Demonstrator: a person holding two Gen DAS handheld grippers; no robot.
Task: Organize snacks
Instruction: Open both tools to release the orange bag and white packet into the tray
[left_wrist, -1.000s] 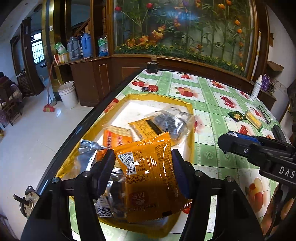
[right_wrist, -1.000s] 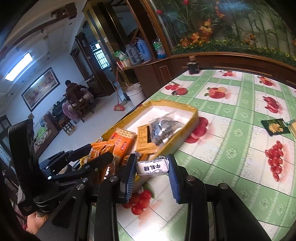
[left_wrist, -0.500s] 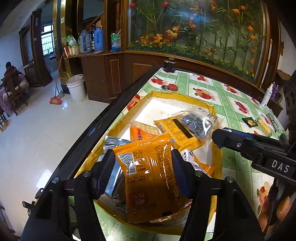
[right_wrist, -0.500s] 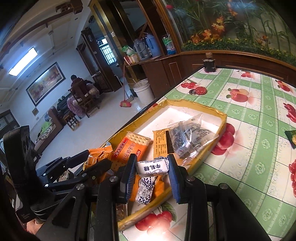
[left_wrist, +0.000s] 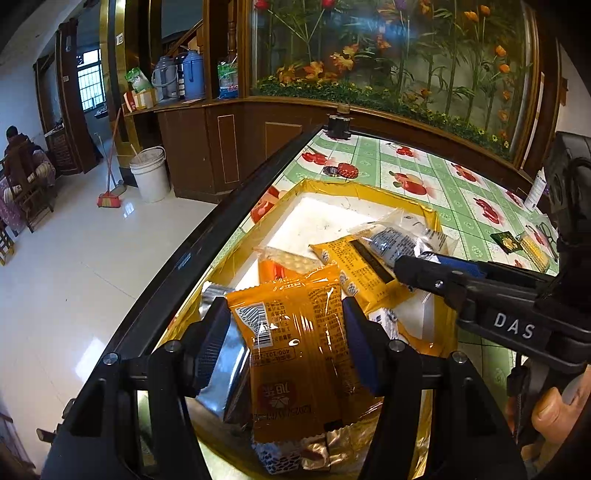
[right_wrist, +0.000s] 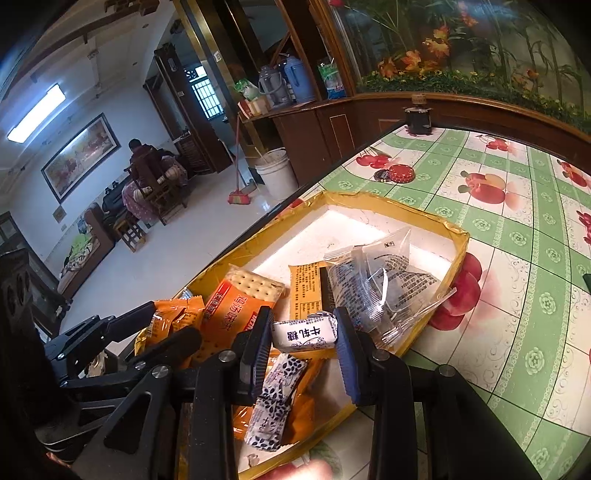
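My left gripper (left_wrist: 286, 325) is shut on an orange snack packet (left_wrist: 295, 354) and holds it above the near end of a yellow-rimmed tray (left_wrist: 369, 190). My right gripper (right_wrist: 304, 332) is shut on a small white candy bar (right_wrist: 304, 334) over the same tray (right_wrist: 458, 236). In the tray lie an orange cracker pack (right_wrist: 240, 306), a yellow packet (right_wrist: 306, 288), a clear bag of dark snacks (right_wrist: 388, 284) and a blue-patterned white bar (right_wrist: 275, 402). The right gripper's arm (left_wrist: 480, 295) shows in the left wrist view. The left gripper (right_wrist: 147, 332) shows in the right wrist view.
The tray sits at the table's left edge on a green fruit-print cloth (right_wrist: 517, 206). A red round tin (right_wrist: 400, 172) and a dark jar (right_wrist: 417, 118) stand farther along. Small items (left_wrist: 517, 240) lie on the right. The floor drops off left of the table.
Both grippers have moved forward over the tray with their snacks still held. The tray's contents now sit closer and lower in both views.
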